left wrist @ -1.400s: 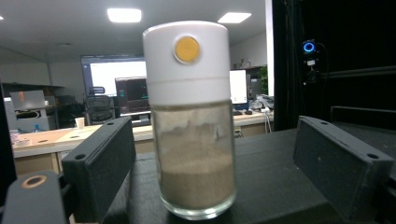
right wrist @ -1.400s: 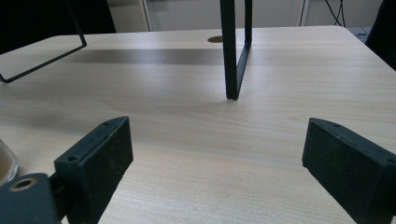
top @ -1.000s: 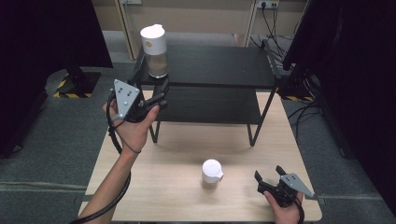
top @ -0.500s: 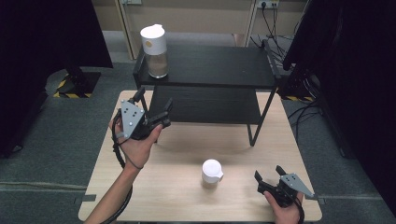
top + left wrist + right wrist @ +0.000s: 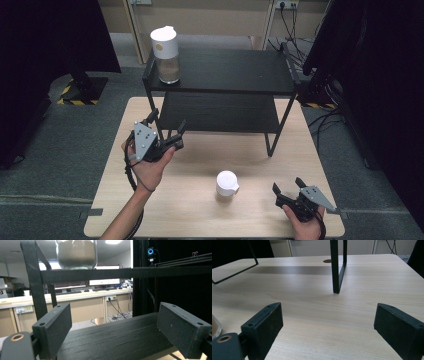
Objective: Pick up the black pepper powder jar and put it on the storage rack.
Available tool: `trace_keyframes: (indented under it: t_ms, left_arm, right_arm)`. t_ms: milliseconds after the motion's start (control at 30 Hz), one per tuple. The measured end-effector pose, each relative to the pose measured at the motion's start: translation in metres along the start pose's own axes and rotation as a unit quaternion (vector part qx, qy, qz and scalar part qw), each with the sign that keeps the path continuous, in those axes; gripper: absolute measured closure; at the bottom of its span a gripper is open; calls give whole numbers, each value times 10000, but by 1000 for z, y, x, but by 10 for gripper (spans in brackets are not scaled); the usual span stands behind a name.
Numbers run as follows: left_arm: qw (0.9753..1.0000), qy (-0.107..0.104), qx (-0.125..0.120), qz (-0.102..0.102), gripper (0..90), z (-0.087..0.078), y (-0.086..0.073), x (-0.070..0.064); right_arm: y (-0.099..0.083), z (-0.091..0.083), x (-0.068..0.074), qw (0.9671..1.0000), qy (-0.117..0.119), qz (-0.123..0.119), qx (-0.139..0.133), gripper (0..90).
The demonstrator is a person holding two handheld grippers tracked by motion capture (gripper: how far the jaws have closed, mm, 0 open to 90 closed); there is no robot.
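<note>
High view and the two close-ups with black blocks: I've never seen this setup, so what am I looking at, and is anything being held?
A person stands at a wooden table with a hand-held two-jaw tool in each hand. The high view looks down from above: left claw by the black shelf rack, right claw at the table's near edge. The other two pictures come from cameras riding on the claws; the black blocks are their jaws. A tall jar stands on the rack's top shelf, and a small white-lidded jar on the table. Both claws are open and hold nothing.

Black two-jaw grippers (image 5: pixel 167 136) — grey three-cornered plates; trailing black cables; bare forearms
</note>
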State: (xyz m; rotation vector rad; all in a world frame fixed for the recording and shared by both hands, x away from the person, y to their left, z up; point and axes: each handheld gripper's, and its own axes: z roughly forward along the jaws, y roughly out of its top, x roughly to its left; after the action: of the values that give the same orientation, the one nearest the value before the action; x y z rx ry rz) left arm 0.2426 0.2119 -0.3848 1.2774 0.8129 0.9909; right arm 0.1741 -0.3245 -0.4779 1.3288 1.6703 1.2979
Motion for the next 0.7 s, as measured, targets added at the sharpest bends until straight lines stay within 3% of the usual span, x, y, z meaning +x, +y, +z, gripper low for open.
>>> trace_keyframes:
  t_ms: [700]
  left_arm:
    - [9989,-188,428,-19,124,-8,-43,-3]
  right_arm:
    - [0,0,1,10000,-7,-18,5,89]
